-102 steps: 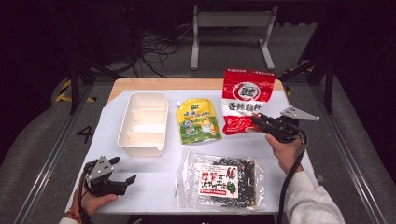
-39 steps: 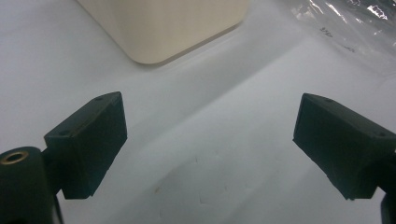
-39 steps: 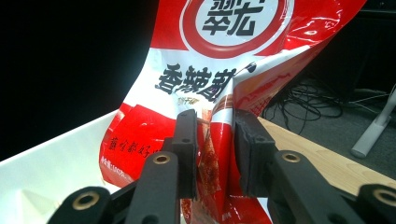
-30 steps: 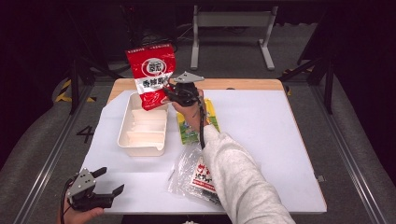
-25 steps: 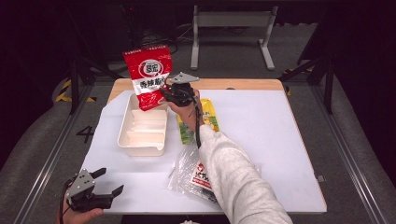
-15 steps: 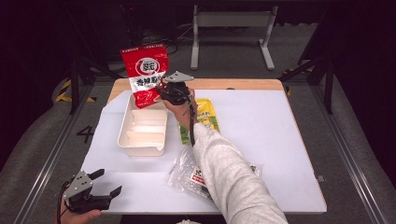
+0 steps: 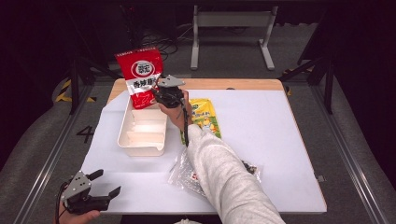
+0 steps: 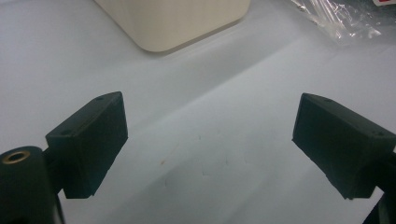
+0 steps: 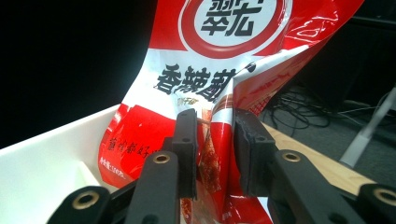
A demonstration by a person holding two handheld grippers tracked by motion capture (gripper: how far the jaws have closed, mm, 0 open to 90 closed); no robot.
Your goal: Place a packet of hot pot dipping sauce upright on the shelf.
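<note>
The red bag was held clamped by the right gripper over the tray; the left gripper was left open.

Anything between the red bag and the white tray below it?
Nothing visible. The right claw holds the red bag upright over the far end of the white tray, whose compartments look empty under it.

A red snack bag carries a round white emblem with two large black Chinese characters, and beneath it a white band reading "香辣" followed by characters lost in a crease; small white print on its lower red part is too fine to read. A white "4" marks the floor left of the table. Print on the yellow packet is illegible.
</note>
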